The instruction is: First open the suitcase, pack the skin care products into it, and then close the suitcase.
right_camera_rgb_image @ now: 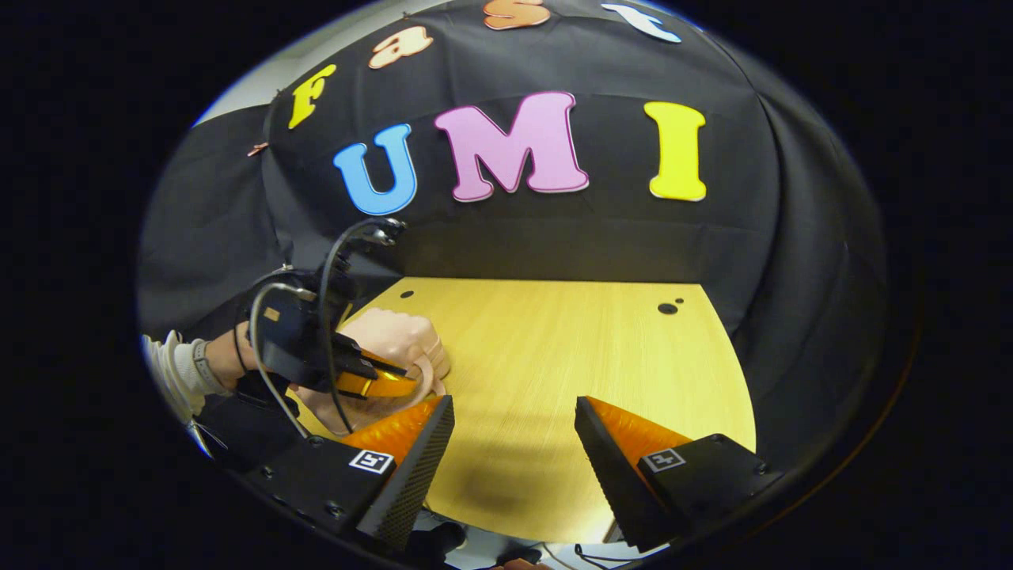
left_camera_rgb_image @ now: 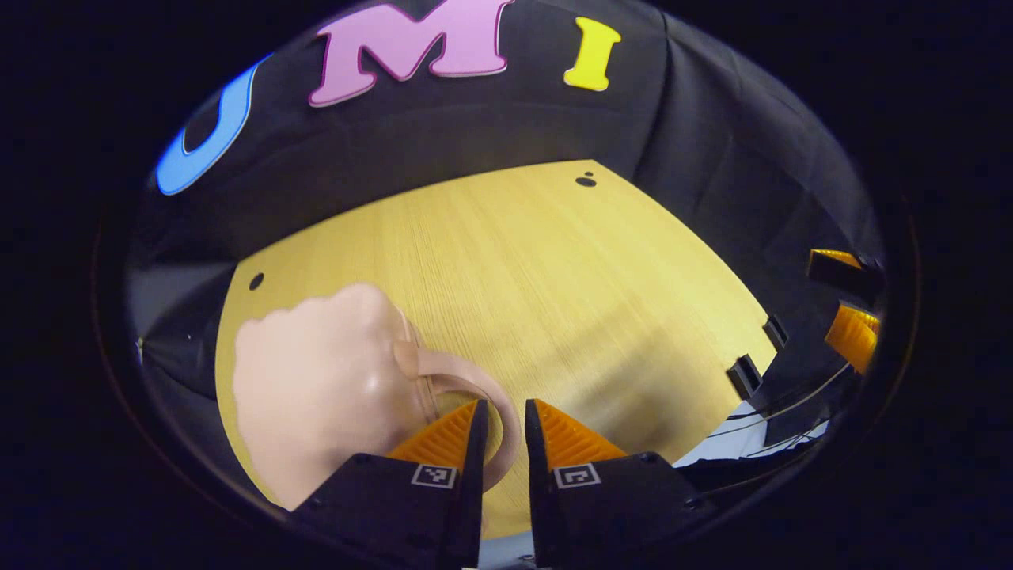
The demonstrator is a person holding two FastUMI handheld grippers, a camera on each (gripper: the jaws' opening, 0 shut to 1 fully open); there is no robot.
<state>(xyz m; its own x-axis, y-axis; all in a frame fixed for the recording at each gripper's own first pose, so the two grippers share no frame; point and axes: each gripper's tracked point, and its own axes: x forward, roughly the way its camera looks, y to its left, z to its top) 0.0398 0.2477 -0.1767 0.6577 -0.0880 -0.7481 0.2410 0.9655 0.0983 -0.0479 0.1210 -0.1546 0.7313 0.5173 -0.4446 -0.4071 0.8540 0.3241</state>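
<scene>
Pale pink suitcase (left_camera_rgb_image: 316,388), small and rounded, sits at the near left corner of the wooden worktop (left_camera_rgb_image: 554,269). Its loop handle (left_camera_rgb_image: 467,380) arches toward the left tool (left_camera_rgb_image: 503,423), whose fingers stand nearly together with the loop's edge in the narrow slot between them; whether both press on it, cannot tell. In the right gripper view, the right tool (right_camera_rgb_image: 514,419) hovers wide open over bare worktop, holding nothing. A hand and pale sleeve (right_camera_rgb_image: 170,368) carry the left tool at the suitcase.
</scene>
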